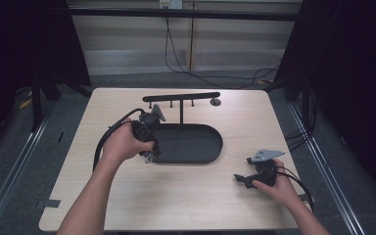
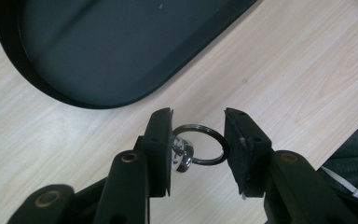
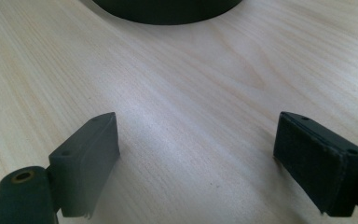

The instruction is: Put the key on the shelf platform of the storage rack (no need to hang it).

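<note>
My left gripper (image 2: 199, 115) is shut on a dark metal ring (image 2: 201, 143) with a shiny silver bead on its left side. The ring hangs between the pads above the wood, just off the near rim of a black oval tray (image 2: 98, 51). In the high view this gripper (image 1: 149, 154) points down at the tray's (image 1: 214, 152) left end, held in the person's left hand. My right gripper (image 1: 243, 179) rests low over the table at the front right, its jaws wide open. Nothing lies between its pads (image 3: 196, 140); bare wood shows there.
A black T-shaped stand (image 1: 181, 97) with small pegs under its bar rises from the tray's far side. A small round grey piece (image 1: 215, 102) sits at the bar's right end. The tray's edge (image 3: 168, 11) lies ahead of the right gripper. Cables trail on the floor behind.
</note>
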`<state>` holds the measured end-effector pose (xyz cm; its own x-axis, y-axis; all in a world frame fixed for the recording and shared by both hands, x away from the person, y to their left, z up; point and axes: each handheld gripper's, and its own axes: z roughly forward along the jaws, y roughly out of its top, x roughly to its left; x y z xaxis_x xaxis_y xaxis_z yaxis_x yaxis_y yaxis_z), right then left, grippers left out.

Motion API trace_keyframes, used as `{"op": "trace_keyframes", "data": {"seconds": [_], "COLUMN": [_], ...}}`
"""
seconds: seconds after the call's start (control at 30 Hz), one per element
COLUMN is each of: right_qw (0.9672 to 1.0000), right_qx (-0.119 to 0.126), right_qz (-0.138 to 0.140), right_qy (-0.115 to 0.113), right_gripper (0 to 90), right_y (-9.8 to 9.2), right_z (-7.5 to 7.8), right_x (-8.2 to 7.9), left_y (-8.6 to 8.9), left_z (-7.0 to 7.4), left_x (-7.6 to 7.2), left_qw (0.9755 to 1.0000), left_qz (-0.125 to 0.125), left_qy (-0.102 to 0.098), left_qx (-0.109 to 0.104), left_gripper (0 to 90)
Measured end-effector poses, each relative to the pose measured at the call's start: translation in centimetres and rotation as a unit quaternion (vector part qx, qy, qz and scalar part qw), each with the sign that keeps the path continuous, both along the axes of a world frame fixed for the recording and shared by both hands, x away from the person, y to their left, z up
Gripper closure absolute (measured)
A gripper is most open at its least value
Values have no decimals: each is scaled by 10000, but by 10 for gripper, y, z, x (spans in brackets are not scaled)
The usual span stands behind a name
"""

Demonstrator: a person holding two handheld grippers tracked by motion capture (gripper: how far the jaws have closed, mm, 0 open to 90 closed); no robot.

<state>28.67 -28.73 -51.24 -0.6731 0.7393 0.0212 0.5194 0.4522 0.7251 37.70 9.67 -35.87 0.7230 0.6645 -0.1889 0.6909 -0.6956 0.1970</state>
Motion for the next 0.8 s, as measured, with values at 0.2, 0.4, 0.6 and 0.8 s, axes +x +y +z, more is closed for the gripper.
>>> {"op": "trace_keyframes", "data": {"seconds": [0.2, 0.4, 0.6, 0.8], "right_qw": [10000, 10000, 10000, 10000], "right_qx": [-1, -2, 0, -1], "right_qz": [0, 1, -1, 1], "right_qy": [-1, 0, 3, 0], "right_gripper": [134, 134, 134, 135], "right_y": [0, 0, 0, 0], "right_z": [0, 0, 0, 0], "right_x": [0, 0, 0, 0], "left_y": [-3, -5, -5, -6], "left_z": [7, 9, 14, 15], "left_x": [4, 12, 19, 25], "left_qw": [10000, 10000, 9998, 9997], "left_qz": [-20, 38, 150, 174], "left_qy": [-12, -24, -110, -87], "left_qx": [-39, -62, -121, -118], "left_gripper": [630, 630, 630, 630]}}
